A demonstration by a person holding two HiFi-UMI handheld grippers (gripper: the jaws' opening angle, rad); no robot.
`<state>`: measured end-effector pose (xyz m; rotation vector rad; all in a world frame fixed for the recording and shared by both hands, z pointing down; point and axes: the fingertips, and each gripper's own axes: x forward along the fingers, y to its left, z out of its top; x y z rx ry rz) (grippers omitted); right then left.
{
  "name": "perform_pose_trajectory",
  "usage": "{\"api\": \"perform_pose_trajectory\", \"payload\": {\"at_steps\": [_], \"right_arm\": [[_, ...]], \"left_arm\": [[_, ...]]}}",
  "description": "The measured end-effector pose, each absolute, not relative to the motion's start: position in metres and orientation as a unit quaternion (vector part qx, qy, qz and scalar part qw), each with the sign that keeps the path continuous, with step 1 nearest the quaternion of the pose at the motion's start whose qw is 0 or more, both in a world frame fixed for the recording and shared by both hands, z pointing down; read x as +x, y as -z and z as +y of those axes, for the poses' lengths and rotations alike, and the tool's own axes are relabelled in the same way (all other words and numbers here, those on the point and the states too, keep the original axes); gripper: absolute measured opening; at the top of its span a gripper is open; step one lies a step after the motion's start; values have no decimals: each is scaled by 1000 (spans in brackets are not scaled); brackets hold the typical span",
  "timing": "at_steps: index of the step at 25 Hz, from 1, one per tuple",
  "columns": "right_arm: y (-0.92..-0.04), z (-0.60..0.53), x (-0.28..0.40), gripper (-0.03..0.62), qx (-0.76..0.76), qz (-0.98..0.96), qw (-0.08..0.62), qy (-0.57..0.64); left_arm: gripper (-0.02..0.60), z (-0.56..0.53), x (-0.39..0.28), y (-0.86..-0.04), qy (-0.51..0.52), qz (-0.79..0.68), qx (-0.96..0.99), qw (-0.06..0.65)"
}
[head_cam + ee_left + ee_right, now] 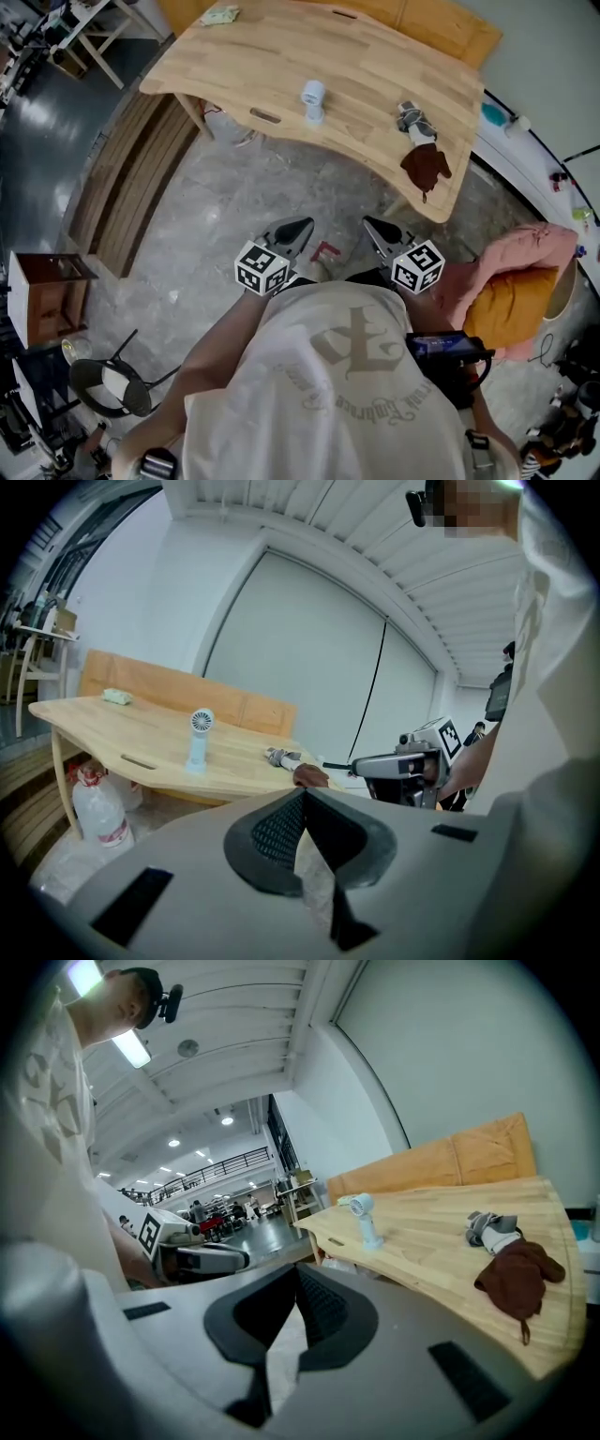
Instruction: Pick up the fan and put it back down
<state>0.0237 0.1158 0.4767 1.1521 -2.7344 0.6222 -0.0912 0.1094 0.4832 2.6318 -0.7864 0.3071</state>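
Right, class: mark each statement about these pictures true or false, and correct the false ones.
1. The fan stands upright on the table. True.
2. The right gripper holds the fan. False: it is shut on nothing, short of the table.
3. A brown cloth lies at the table's edge. True.
4. The left gripper is over the table. False: it is above the floor, short of the table.
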Motion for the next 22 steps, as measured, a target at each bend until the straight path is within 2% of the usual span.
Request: {"api": "perform_pose_trajectory", "payload": {"at_steps": [16,22], "right_arm": [[-492,94,10,15,383,-893,75,-225],[-484,54,0,15,358,-905,77,-214]], "left_arm": [[11,98,-120,-493,-104,-309,921,214],[11,73,-136,-493,-105,-337,909,221]]}}
